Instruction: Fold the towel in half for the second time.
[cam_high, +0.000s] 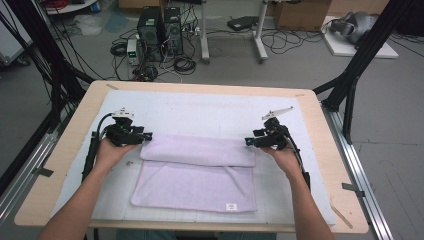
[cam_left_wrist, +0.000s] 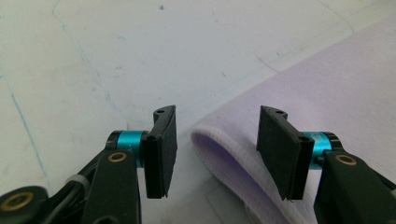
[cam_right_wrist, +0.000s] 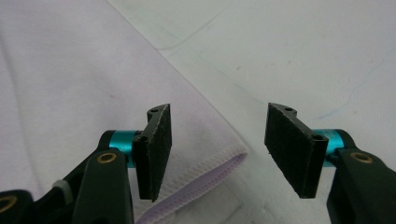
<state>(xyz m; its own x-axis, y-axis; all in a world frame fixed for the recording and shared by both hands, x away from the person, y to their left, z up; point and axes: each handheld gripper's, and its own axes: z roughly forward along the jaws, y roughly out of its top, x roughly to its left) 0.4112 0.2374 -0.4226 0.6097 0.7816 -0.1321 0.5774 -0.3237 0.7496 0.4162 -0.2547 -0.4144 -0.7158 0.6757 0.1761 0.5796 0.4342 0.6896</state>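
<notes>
A pale lilac towel (cam_high: 197, 172) lies on the white mat, its far part folded over toward me into a band (cam_high: 200, 150). My left gripper (cam_high: 147, 136) sits at the band's left end, open, with the rounded fold (cam_left_wrist: 219, 149) lying between its jaws. My right gripper (cam_high: 248, 141) sits at the band's right end, open too; the stitched towel corner (cam_right_wrist: 224, 163) lies between its jaws. Neither pair of jaws presses on the cloth. A small white label (cam_high: 230, 206) marks the towel's near right corner.
The white mat (cam_high: 200, 107) covers a wooden table (cam_high: 70, 135). Black frame posts (cam_high: 350, 90) stand at both sides of the table. Computers (cam_high: 160, 32) and cables lie on the floor beyond the far edge.
</notes>
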